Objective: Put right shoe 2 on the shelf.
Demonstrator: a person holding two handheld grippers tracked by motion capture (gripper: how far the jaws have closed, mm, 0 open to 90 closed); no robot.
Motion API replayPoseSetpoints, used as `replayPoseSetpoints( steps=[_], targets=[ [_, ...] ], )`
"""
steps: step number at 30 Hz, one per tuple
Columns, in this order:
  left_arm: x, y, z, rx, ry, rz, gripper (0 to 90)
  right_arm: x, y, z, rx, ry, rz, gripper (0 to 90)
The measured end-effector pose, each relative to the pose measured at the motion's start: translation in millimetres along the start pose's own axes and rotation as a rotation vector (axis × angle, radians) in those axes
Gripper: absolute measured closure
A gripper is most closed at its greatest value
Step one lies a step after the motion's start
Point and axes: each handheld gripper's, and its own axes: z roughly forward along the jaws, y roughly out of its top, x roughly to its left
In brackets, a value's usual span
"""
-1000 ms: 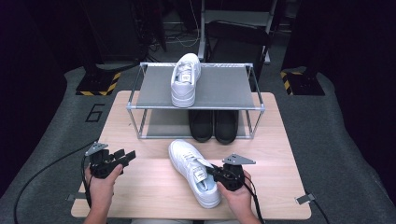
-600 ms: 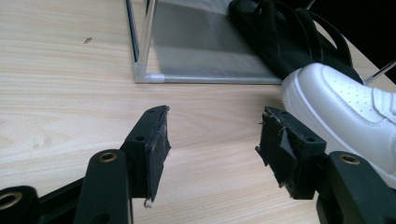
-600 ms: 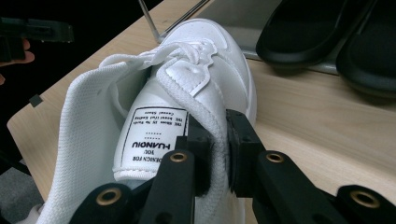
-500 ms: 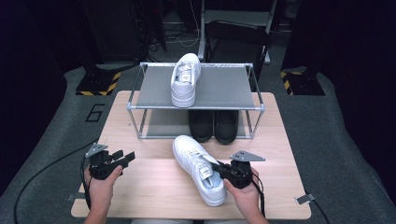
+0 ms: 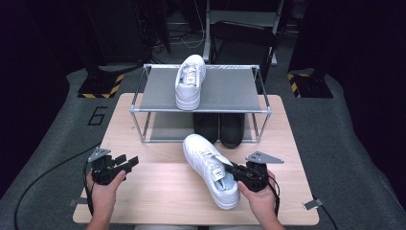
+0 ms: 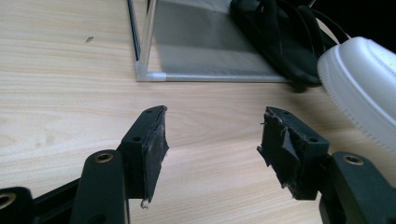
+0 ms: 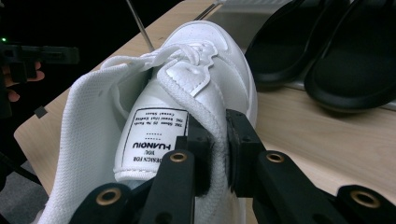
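The right gripper (image 5: 235, 170), at the lower right of the high view, has its fingers (image 7: 243, 140) clamped on the side collar of a white sneaker (image 5: 210, 168). The pinch sits beside the tongue, where the cloth edge is thin enough for a firm hold. The shoe lies at the lower centre of the frame over the desk (image 5: 158, 191), toe pointing up toward the shoe rack (image 5: 201, 110). That heading likely suits carrying it toe-first to the rack.

A matching white sneaker (image 5: 190, 80) already stands on the rack's top shelf, left of centre, so the bare space beside it looks like the natural spot for its pair. A pair of black slippers (image 5: 220, 127) fills the space under that shelf.

The left gripper (image 5: 125, 164), at the lower left, has its fingers (image 6: 154, 135) spread apart with only bare desk between them. In its own view the sneaker's toe (image 6: 362, 84) is at the right edge, well clear of them. It seems to wait aside, ready to help steady the shoe if needed.
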Motion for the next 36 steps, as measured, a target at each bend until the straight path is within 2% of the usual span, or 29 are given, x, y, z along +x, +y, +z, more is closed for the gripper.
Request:
replayPoseSetpoints(
  steps=[1, 12, 36],
  targets=[
    [0.4, 0.4, -1.0, 0.011, -0.004, 0.002, 39.9, -0.4, 1.2, -1.9, -0.001, 0.000, -0.004, 81.2],
    [0.4, -1.0, -1.0, 0.015, -0.003, -0.004, 39.9, -6.2, 19.7, -28.8, -0.036, -0.031, -0.003, 81.1],
    [1.5, -1.8, -2.8, 0.012, -0.003, -0.001, 39.8, -8.9, 43.7, -57.8, -0.067, -0.027, 0.010, 81.2]
  ],
)
